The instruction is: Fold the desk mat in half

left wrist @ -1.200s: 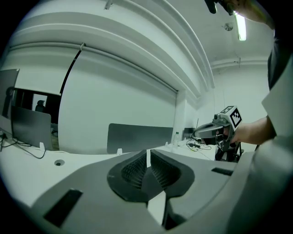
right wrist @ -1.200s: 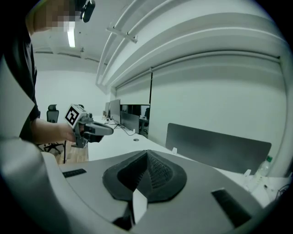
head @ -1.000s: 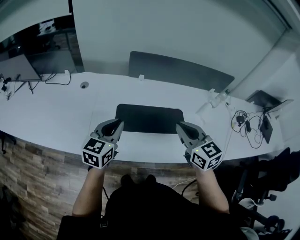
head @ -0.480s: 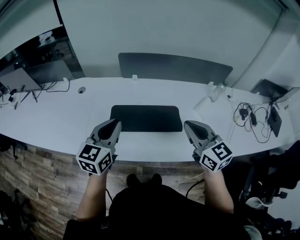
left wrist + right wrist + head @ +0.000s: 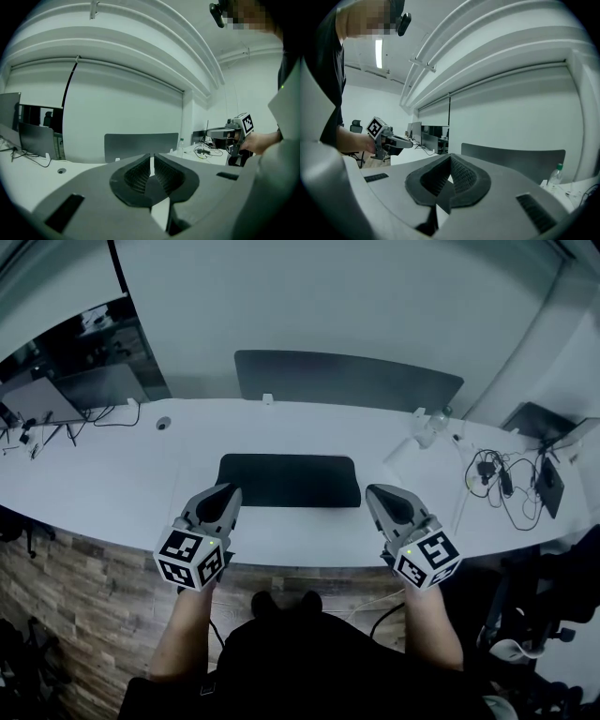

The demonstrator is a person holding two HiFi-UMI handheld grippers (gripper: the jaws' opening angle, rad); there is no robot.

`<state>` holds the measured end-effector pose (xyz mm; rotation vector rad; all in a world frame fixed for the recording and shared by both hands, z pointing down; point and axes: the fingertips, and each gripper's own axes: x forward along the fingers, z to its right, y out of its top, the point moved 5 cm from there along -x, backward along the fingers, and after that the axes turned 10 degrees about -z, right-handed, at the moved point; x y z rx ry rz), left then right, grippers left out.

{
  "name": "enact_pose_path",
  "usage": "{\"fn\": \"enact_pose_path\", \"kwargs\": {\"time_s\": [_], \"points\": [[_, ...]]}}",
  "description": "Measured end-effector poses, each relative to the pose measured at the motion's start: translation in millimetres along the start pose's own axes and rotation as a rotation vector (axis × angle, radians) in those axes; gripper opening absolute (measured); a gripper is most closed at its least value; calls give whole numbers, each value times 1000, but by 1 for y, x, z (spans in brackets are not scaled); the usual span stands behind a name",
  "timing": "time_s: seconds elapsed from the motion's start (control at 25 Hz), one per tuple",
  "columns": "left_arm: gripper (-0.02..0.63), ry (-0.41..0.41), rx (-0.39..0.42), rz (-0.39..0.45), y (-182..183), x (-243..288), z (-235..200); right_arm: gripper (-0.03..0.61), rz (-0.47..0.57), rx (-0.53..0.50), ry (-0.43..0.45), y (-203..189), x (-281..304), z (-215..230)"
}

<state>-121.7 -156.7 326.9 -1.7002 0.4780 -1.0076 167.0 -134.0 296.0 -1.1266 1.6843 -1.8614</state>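
Observation:
A black desk mat (image 5: 289, 480) lies flat on the white desk (image 5: 112, 474), in the head view just beyond both grippers. My left gripper (image 5: 226, 491) hovers at the mat's near left corner, jaws shut with nothing between them. My right gripper (image 5: 374, 491) hovers off the mat's near right corner, also shut and empty. In the left gripper view the closed jaws (image 5: 151, 165) point toward the back wall, with the right gripper (image 5: 234, 133) seen at the right. In the right gripper view the closed jaws (image 5: 450, 164) hide the mat; the left gripper (image 5: 383, 139) shows at left.
A dark grey divider panel (image 5: 347, 379) stands behind the desk. A bottle (image 5: 432, 420) and tangled cables (image 5: 497, 479) sit at the right, a laptop (image 5: 539, 418) beyond them. Monitors (image 5: 42, 399) and cables stand at the far left. The desk's front edge runs just under the grippers.
The view has shifted slightly, so the mat sits a little more centred. Both grippers stay shut and hover near the mat's near corners, the right one drifting slightly outward.

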Motion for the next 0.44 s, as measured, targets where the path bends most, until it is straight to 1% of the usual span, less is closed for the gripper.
{"fn": "enact_pose_path", "kwargs": {"time_s": [0.16,0.44], "points": [[31,-5,25,-2,6,2,1,2,12,30,-24,-4,-6,8],[31,-6,22,-2,6,2,-6,0,9,37,-17,-4,3,2]]}}
